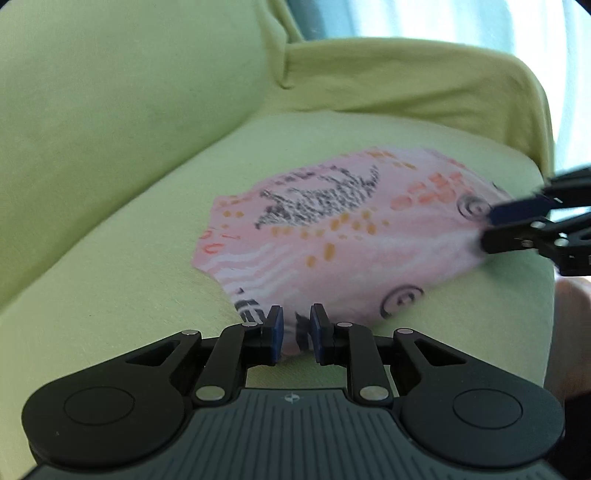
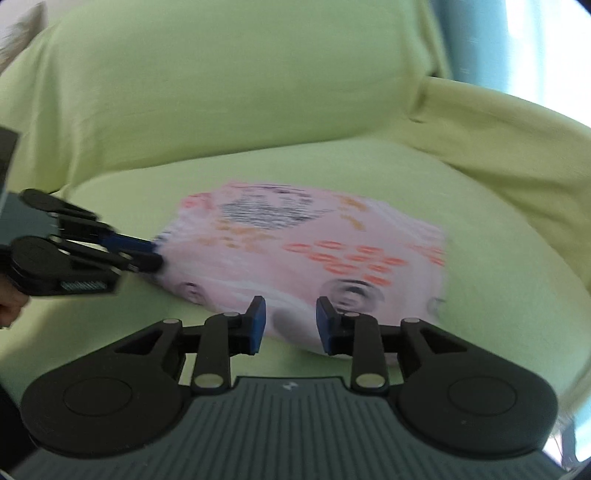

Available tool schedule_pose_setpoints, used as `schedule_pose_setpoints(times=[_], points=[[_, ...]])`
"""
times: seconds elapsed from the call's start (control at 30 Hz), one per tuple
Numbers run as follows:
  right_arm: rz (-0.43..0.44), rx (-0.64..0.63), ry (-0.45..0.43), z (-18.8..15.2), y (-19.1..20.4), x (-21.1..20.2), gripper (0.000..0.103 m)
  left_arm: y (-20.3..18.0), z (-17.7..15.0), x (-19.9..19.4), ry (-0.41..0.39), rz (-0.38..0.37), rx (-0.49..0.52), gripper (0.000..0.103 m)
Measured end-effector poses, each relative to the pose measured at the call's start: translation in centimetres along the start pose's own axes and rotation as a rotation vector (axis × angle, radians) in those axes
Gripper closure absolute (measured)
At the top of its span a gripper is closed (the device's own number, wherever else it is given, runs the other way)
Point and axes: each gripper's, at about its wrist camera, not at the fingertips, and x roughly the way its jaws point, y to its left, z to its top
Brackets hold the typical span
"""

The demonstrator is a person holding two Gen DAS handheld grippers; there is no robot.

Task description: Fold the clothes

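Note:
A pink folded garment (image 1: 332, 229) with black, orange and white print lies on a green sofa seat (image 1: 110, 280). My left gripper (image 1: 297, 332) is at the garment's near corner, and a bunched fold sits pinched between its blue pads. In the right wrist view the left gripper (image 2: 153, 254) meets the garment (image 2: 314, 251) at its left edge. My right gripper (image 2: 291, 323) stands open with the garment's near edge lying in the gap between its fingers. Seen from the left wrist, the right gripper (image 1: 487, 225) touches the garment's right end. Both views are blurred.
The sofa's back cushion (image 2: 221, 81) rises behind the seat, and a padded armrest (image 1: 424, 81) curves around the far side. A bright window with a pale curtain (image 1: 461, 18) lies beyond. A hand (image 2: 9, 308) holds the left gripper.

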Motion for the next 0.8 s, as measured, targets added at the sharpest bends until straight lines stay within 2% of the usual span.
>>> schedule_pose_setpoints(times=[0.13, 0.3, 0.33, 0.4, 0.57, 0.73, 0.8], points=[[0.003, -0.051, 0.069, 0.7, 1.6, 2.0, 0.078, 0.0, -0.2, -0.1, 0.024, 0.002, 0.035, 0.081], [-0.06, 0.027, 0.12, 0.5, -0.3, 1.7, 0.081, 0.4, -0.5, -0.2, 0.037, -0.015, 0.041, 0.08], [-0.082, 0.033, 0.123, 0.4, -0.7, 1.5, 0.086, 0.5, -0.6, -0.2, 0.038, -0.02, 0.04, 0.079], [-0.099, 0.055, 0.121, 0.1, -1.5, 0.9, 0.089, 0.7, -0.8, -0.4, 0.042, -0.022, 0.039, 0.079], [-0.103, 0.057, 0.086, -0.2, -1.3, -0.3, 0.082, 0.0, -1.0, -1.3, 0.022, 0.004, 0.046, 0.079], [-0.078, 0.048, 0.058, -0.2, -0.7, -0.6, 0.082, -2.0, 0.3, -1.3, -0.027, -0.069, 0.024, 0.079], [-0.089, 0.047, 0.075, -0.3, -1.3, -0.2, 0.082, -2.7, 0.5, -0.6, -0.009, -0.099, 0.043, 0.078]])
